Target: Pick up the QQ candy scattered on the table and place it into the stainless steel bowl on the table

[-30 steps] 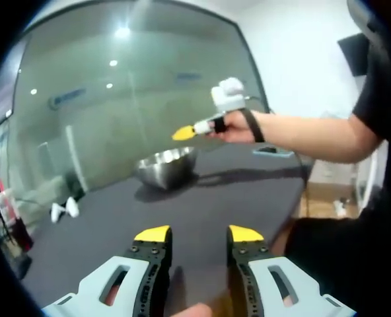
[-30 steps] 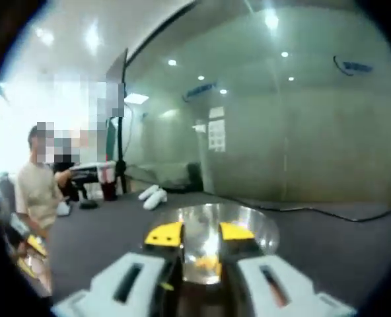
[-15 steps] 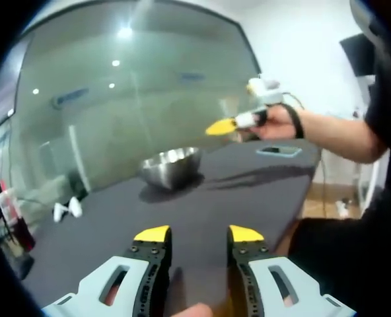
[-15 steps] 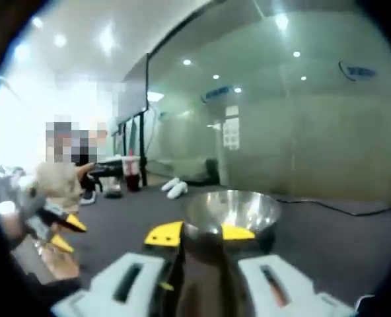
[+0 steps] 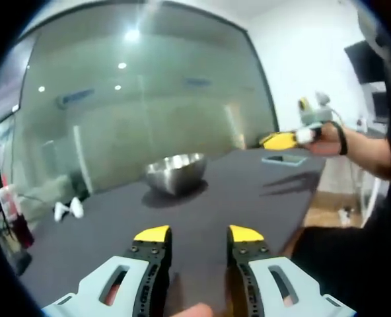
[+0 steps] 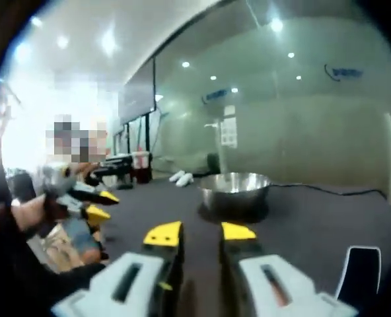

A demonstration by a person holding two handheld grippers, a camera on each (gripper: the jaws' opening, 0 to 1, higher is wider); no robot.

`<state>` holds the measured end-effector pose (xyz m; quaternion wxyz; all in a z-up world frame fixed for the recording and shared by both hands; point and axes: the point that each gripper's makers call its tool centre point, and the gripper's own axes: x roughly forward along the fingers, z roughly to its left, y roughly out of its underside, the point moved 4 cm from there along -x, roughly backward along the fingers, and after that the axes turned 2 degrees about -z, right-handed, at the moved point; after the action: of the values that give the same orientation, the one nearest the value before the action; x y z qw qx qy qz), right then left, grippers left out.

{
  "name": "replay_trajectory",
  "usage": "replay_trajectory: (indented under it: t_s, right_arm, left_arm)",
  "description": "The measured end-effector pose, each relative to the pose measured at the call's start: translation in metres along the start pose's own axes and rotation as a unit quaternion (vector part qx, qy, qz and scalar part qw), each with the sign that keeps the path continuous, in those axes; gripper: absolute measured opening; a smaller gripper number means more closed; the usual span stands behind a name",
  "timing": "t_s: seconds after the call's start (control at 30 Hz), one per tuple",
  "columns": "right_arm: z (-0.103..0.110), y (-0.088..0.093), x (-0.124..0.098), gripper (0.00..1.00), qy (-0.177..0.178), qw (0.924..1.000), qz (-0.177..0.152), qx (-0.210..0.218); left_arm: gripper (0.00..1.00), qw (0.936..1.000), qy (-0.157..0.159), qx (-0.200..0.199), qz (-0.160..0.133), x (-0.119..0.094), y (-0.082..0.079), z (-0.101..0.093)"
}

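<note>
You're facing a long frosted glass partition [image 5: 149, 112] with a dark frame, ceiling spotlights [image 5: 132, 34] glinting in it. To your right the wall [image 5: 301, 59] is plain white, with a dark screen [image 5: 366, 63] mounted high. The dark grey table [image 5: 202, 211] stretches ahead. In the right gripper view, bright daylight washes out the far end of the room, under a white ceiling [image 6: 116, 33].
</note>
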<state>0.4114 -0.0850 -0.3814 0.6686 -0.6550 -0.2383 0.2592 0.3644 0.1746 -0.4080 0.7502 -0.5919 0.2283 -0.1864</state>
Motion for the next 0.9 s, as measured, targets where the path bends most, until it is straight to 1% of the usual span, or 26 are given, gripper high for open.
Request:
replay_trajectory:
  t_s: [0.1, 0.17, 0.23, 0.3, 0.53, 0.6, 0.67, 0.73, 0.83, 0.9]
  right_arm:
    - [-0.0016, 0.0033, 0.0001, 0.22, 0.005, 1.0000, 0.004, 0.005]
    - [-0.0007, 0.0050, 0.0014, 0.21, 0.007, 0.9999, 0.008, -0.003]
    - [-0.0006, 0.0055, 0.0029, 0.21, 0.005, 1.0000, 0.008, 0.000]
    - [-0.0001, 0.0047, 0.0044, 0.21, 0.005, 1.0000, 0.004, 0.005]
    - [-0.0013, 0.0031, 0.0054, 0.21, 0.003, 1.0000, 0.002, -0.005]
    - [-0.0031, 0.0050, 0.0049, 0.20, 0.008, 0.9999, 0.006, -0.011]
    - [-0.0043, 0.0063, 0.0045, 0.20, 0.011, 0.9999, 0.006, -0.006]
    - [-0.0039, 0.0063, 0.0045, 0.20, 0.009, 0.9999, 0.006, -0.002]
    - [-0.0032, 0.0075, 0.0052, 0.20, 0.007, 0.9998, 0.015, -0.012]
    - [-0.0025, 0.0084, 0.0055, 0.20, 0.006, 0.9998, 0.017, -0.011]
  left_arm:
    - [0.35, 1.0000, -0.001, 0.000, -0.002, 0.0003, -0.0009, 0.0012]
    - [0.35, 1.0000, -0.001, 0.001, -0.002, 0.0009, -0.0013, 0.0013]
    - [0.35, 1.0000, 0.000, 0.001, -0.003, 0.0014, -0.0021, 0.0007]
    - [0.35, 1.0000, 0.001, 0.002, -0.004, 0.0018, -0.0025, -0.0003]
    - [0.35, 1.0000, 0.003, 0.003, -0.002, 0.0018, -0.0019, -0.0002]
    - [0.35, 1.0000, 0.002, 0.003, -0.002, 0.0019, -0.0019, 0.0003]
    - [0.35, 1.0000, 0.002, 0.002, -0.002, 0.0024, -0.0017, 0.0002]
    - [0.35, 1.0000, 0.002, 0.003, -0.002, 0.0027, -0.0018, -0.0001]
    - [0.35, 1.0000, 0.004, 0.004, 0.002, 0.0031, -0.0013, -0.0008]
    - [0.35, 1.0000, 0.002, 0.005, 0.003, 0.0030, -0.0007, -0.0005]
